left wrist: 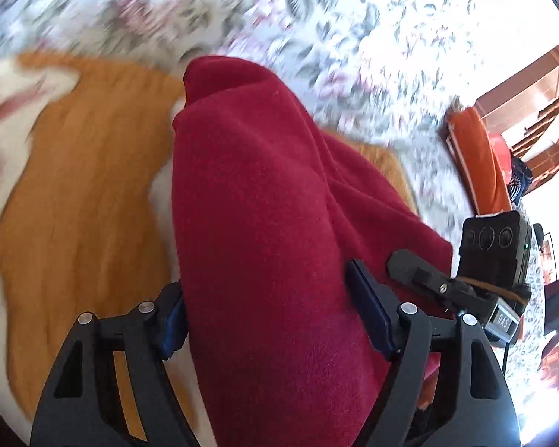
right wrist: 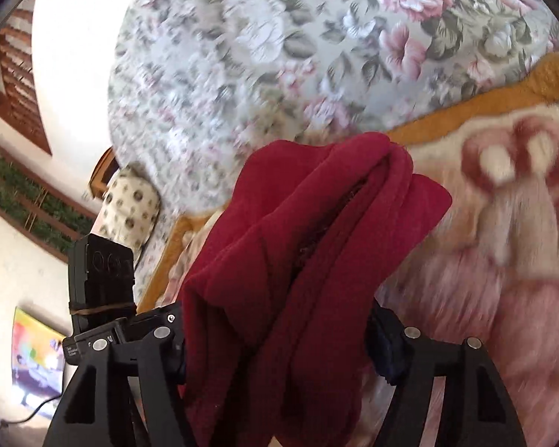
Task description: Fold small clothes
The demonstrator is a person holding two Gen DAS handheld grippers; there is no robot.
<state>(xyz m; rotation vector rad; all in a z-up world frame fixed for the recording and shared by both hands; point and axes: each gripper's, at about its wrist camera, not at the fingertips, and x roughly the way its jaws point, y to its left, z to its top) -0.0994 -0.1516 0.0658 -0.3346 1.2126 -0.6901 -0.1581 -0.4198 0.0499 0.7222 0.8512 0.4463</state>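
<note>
Right now I am holding the dark red fleece garment point(left wrist: 264, 223) bunched inside both wide-spread grippers, left gripper point(left wrist: 268, 320) and right gripper point(right wrist: 279, 346), each gripping it. It is hanging above the orange-bordered plush blanket point(left wrist: 85, 171) covering the floral bedspread point(right wrist: 264, 59).

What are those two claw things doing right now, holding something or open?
Left gripper: wide apart, bunched dark red garment between its fingers.
Right gripper: same, garment bunched between its fingers.

Each wrist view looks forward and downward along its own fingers, close over the bed; both share the dark red garment point(left wrist: 264, 223) point(right wrist: 302, 260), orange-edged blanket point(left wrist: 85, 171) point(right wrist: 466, 93) and floral bedspread point(left wrist: 354, 37) point(right wrist: 264, 56).
</note>
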